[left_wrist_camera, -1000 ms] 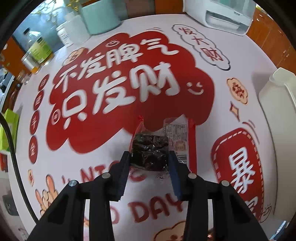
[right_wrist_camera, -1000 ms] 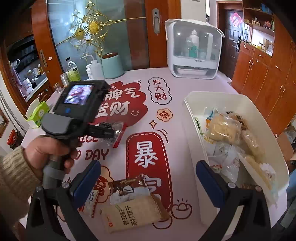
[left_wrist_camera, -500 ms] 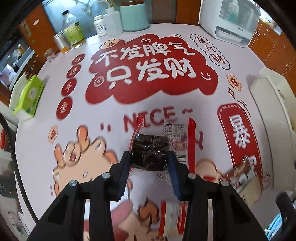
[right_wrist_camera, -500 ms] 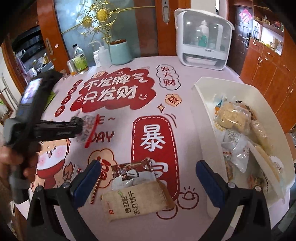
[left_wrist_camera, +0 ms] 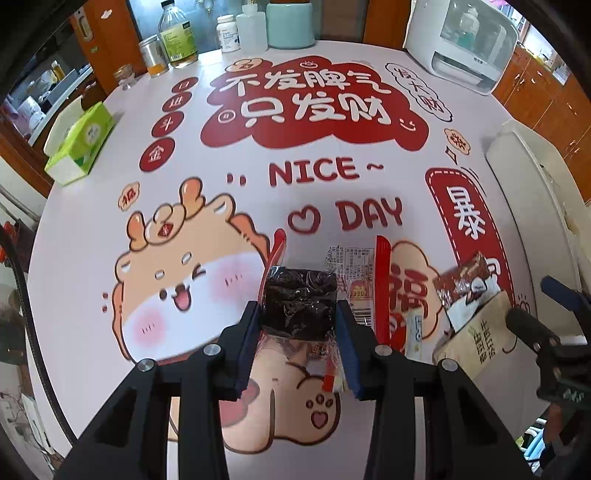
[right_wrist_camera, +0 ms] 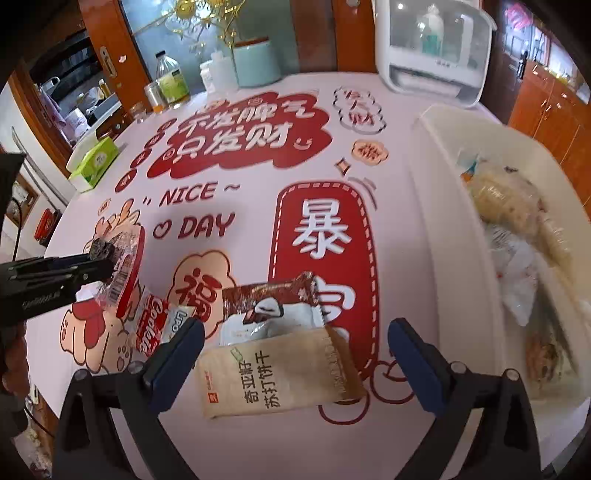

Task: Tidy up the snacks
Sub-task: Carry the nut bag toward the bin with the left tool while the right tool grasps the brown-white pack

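My left gripper (left_wrist_camera: 298, 321) is shut on a clear red-edged packet of dark snack (left_wrist_camera: 299, 299) and holds it above the printed tablecloth. The right wrist view shows the same packet (right_wrist_camera: 125, 258) at the left, hanging over a red stick packet (right_wrist_camera: 149, 325). My right gripper (right_wrist_camera: 295, 354) is open, its fingers wide on either side of a tan cracker packet (right_wrist_camera: 273, 373) that lies on the table. A brown and white packet (right_wrist_camera: 273, 306) lies just beyond the tan one. A white bin (right_wrist_camera: 436, 184) at the right holds several wrapped snacks.
A green tissue box (left_wrist_camera: 79, 144) sits at the table's left edge. Bottles and jars (left_wrist_camera: 177, 37), a teal canister (left_wrist_camera: 290, 24) and a white appliance (left_wrist_camera: 458, 40) line the far edge. Wooden cabinets stand behind the bin.
My left gripper has carried the dark snack packet from the middle of the table toward the near edge, close to the loose packets. My right gripper has sunk toward the tan cracker packet.
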The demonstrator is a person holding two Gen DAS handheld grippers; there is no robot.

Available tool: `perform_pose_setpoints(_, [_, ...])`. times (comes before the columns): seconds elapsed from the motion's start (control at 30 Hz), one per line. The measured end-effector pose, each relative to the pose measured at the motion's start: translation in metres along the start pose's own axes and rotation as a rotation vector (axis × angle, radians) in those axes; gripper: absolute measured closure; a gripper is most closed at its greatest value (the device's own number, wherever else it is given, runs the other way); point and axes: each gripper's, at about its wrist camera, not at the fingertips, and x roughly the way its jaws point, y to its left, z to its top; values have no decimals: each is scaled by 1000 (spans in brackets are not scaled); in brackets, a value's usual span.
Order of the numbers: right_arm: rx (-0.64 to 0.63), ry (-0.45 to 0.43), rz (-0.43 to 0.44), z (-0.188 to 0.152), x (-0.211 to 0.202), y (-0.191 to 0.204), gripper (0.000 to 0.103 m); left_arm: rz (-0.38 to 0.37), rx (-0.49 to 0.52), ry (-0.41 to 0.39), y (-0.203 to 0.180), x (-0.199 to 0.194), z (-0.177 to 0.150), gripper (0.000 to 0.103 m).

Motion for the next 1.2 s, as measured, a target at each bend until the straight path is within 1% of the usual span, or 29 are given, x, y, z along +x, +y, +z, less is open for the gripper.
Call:
perform_pose_setpoints(0.1, [0,24,12,1,10,0,4,-9,-14,6,2,1,-6,64])
perform_pose_setpoints(0.27, [-15,58,8,10,31,1,4,-17,-32,7,7,0,-10,64])
perform_pose_setpoints(0.4, [-39,132,28,14,53,8,4,-13,-39,4,12,-1,-11,64])
perform_pose_setpoints(0.5, [-86,184,-3,11,69,18,4,-16,-44,5,15,0,-10,64])
perform_pose_setpoints(0.53, [-109,166,-21,9,69,22,5,-17,-45,5,15,-1,-10,64])
perform_pose_setpoints(0.57, [-133,172,-38,9,70,25,7,-17,-43,4,15,-1,-9,64])
perform_pose_setpoints(0.6, [-161,167,-63,8,70,30,16,-18,-42,3,15,-1,-9,64])
perform_pose_setpoints(0.63, [-180,156,-60,8,68,32,23,-20,-41,3,14,-1,-8,64])
perform_pose_setpoints(0.67, [-191,145,-55,9,65,35,38,-22,-39,1,13,-1,-7,64])
perform_pose_setpoints(0.7, [-197,139,-50,11,63,36,46,-23,-37,0,12,-2,-6,64])
perform_pose_setpoints(0.73, [-198,143,-45,12,62,36,49,-25,-34,-2,10,-3,-5,64])
perform_pose_setpoints(0.77, [-192,142,-36,12,62,36,55,-28,-31,-7,8,-5,-3,64])
perform_pose_setpoints(0.8, [-178,128,-28,14,58,35,67,-30,-28,-11,6,-7,-2,64])
perform_pose_setpoints(0.9, [-149,98,-9,20,49,30,76,-36,-11,-28,-3,-15,3,64])
perform_pose_setpoints(1.07, [-99,30,17,26,29,22,77,-44,25,-66,-23,-35,14,64])
perform_pose_setpoints(1.2, [-49,-58,43,30,-5,11,77,-47,63,-105,-43,-56,25,64])
